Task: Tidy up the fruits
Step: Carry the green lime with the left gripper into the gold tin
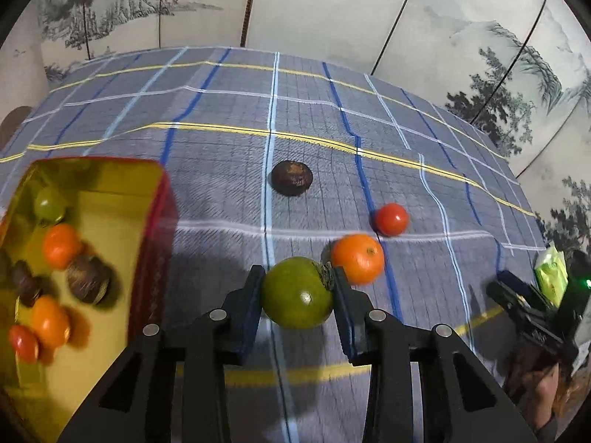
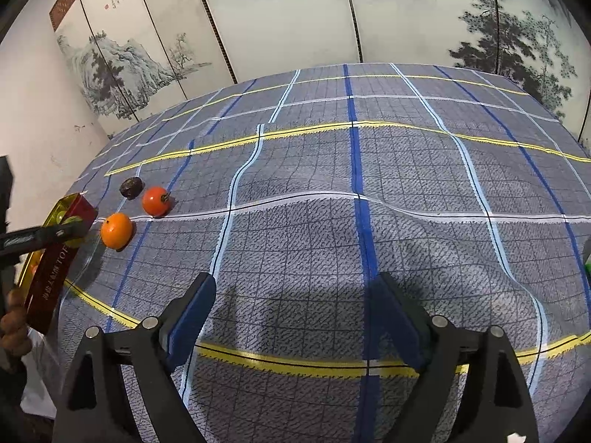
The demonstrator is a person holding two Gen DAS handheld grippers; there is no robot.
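My left gripper [image 1: 297, 277] is shut on a green round fruit [image 1: 297, 293] and holds it above the cloth, right of the red box [image 1: 155, 243]. The box's yellow inside holds several fruits: green, orange, red and brown ones. On the checked cloth lie an orange [image 1: 357, 257], a red tomato [image 1: 392, 218] and a dark brown fruit [image 1: 291, 178]. The right wrist view shows the same orange [image 2: 116, 230], tomato [image 2: 157, 201] and brown fruit [image 2: 131, 187] at far left, beside the box [image 2: 55, 258]. My right gripper [image 2: 295, 295] is open and empty over bare cloth.
The table is covered by a wrinkled grey-blue plaid cloth [image 2: 332, 221]. Painted folding screens [image 1: 332, 11] stand behind it. A green packet [image 1: 552, 275] lies at the right edge, behind the other gripper [image 1: 532, 306]. The left gripper's arm [image 2: 33, 238] crosses the box in the right wrist view.
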